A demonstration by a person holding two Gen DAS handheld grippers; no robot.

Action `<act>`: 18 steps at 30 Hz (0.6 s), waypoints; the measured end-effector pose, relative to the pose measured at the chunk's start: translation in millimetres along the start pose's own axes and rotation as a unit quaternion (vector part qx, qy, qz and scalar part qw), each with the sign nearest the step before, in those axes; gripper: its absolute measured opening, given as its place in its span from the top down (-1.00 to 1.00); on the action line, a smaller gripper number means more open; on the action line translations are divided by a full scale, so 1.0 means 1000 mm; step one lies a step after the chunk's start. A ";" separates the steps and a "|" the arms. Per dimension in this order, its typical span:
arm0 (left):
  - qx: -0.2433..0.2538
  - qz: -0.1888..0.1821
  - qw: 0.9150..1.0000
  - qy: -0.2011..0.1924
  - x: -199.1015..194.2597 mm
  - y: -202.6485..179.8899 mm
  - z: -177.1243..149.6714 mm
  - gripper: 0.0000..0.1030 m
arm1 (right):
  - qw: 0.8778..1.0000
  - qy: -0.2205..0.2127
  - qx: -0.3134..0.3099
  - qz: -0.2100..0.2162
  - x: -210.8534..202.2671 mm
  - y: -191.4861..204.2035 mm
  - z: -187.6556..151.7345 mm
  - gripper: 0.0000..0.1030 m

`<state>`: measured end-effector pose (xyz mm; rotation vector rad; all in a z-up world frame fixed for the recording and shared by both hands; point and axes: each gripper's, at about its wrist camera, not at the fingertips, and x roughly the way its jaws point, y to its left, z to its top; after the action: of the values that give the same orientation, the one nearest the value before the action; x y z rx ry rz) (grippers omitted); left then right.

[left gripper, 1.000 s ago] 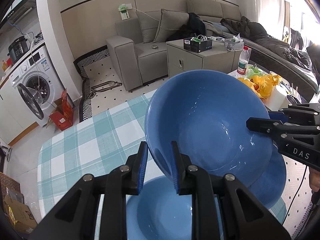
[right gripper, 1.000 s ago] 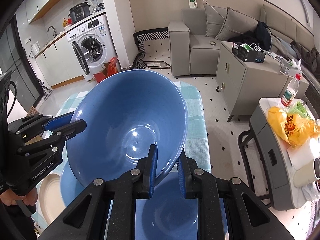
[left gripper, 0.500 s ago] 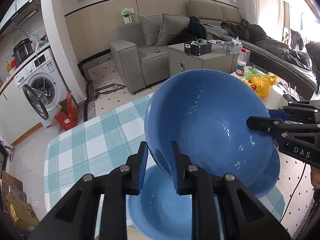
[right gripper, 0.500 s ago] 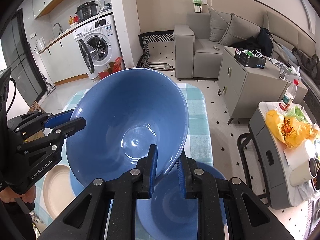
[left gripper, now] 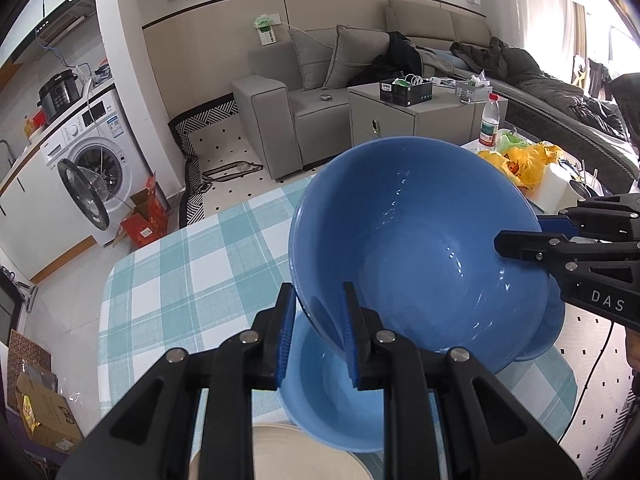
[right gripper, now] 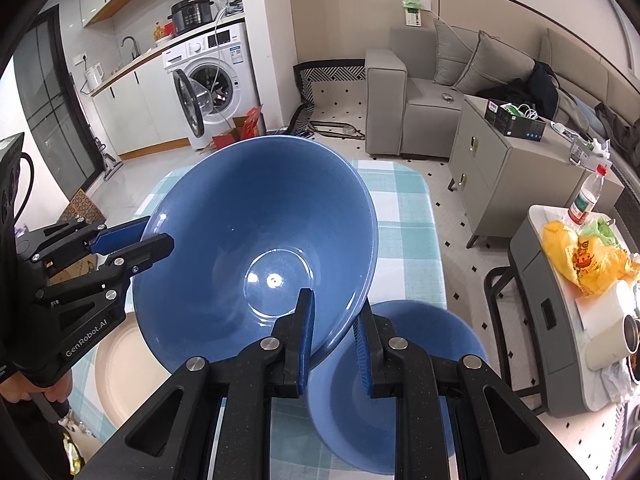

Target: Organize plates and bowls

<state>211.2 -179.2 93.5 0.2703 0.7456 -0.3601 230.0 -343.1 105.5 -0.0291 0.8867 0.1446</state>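
Observation:
A large blue bowl (left gripper: 420, 248) (right gripper: 256, 248) hangs tilted above the checked tablecloth (left gripper: 180, 280), held at opposite rims. My left gripper (left gripper: 316, 300) (right gripper: 156, 236) is shut on its near rim in the left wrist view. My right gripper (right gripper: 332, 308) (left gripper: 520, 230) is shut on the rim across from it. A smaller blue bowl (right gripper: 400, 392) sits on the table below my right gripper. Another blue bowl (left gripper: 332, 400) sits below my left gripper, beside a cream plate (right gripper: 116, 376) (left gripper: 280, 452).
The table's far edge (right gripper: 408, 240) drops to a tiled floor. A grey side cart with a yellow bag (right gripper: 588, 264), a paper roll and a bottle stands to the right. A washing machine (right gripper: 216, 80) and a grey sofa (left gripper: 304, 120) lie beyond. A hand (right gripper: 24, 384) grips the left tool.
Both grippers have carried the large bowl back toward the near side of the table. More tablecloth shows beyond it, and the cream plate's edge has come into the left wrist view.

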 end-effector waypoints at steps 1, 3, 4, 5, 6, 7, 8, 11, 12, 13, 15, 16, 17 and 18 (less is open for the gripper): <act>0.000 0.002 1.000 0.001 0.000 0.001 -0.002 0.61 | 1.000 0.001 -0.003 0.001 0.001 0.003 -0.002 0.63; -0.001 0.006 1.000 0.003 -0.001 0.003 -0.007 0.61 | 1.000 0.003 -0.005 0.003 0.003 0.007 -0.004 0.63; -0.001 0.007 1.000 0.003 -0.002 0.004 -0.009 0.61 | 1.000 0.005 -0.006 0.005 0.004 0.009 -0.005 0.63; -0.002 0.009 1.000 0.004 -0.002 0.005 -0.011 0.61 | 1.000 0.007 -0.008 0.007 0.006 0.011 -0.006 0.63; -0.003 0.010 1.000 0.005 -0.002 0.007 -0.013 0.61 | 1.000 0.009 -0.009 0.008 0.008 0.013 -0.008 0.63; -0.004 0.011 1.000 0.005 -0.002 0.008 -0.016 0.61 | 1.000 0.012 -0.010 0.010 0.010 0.015 -0.009 0.63; -0.006 0.011 1.000 0.007 -0.002 0.009 -0.018 0.61 | 1.000 0.014 -0.011 0.012 0.012 0.017 -0.011 0.63; -0.010 0.013 1.000 0.011 0.000 0.013 -0.025 0.61 | 1.000 0.019 -0.016 0.016 0.018 0.024 -0.014 0.63; -0.011 0.014 1.000 0.013 0.000 0.015 -0.028 0.61 | 0.999 0.021 -0.017 0.017 0.020 0.025 -0.015 0.63; -0.013 0.014 1.000 0.014 0.001 0.017 -0.030 0.61 | 0.999 0.024 -0.018 0.018 0.022 0.027 -0.016 0.63; -0.016 0.016 1.000 0.018 0.002 0.019 -0.034 0.61 | 0.999 0.028 -0.021 0.020 0.027 0.031 -0.018 0.62; -0.018 0.017 1.000 0.019 0.003 0.020 -0.037 0.61 | 0.999 0.030 -0.022 0.022 0.030 0.033 -0.019 0.62; -0.018 0.018 0.999 0.021 0.005 0.021 -0.039 0.61 | 0.999 0.033 -0.022 0.023 0.032 0.035 -0.021 0.62; -0.019 0.019 0.999 0.023 0.006 0.021 -0.041 0.61 | 0.999 0.036 -0.023 0.024 0.035 0.036 -0.022 0.62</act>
<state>199.1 -146.3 63.1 0.2575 0.7910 -0.3042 229.9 -305.2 65.4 -0.0560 0.9562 0.2104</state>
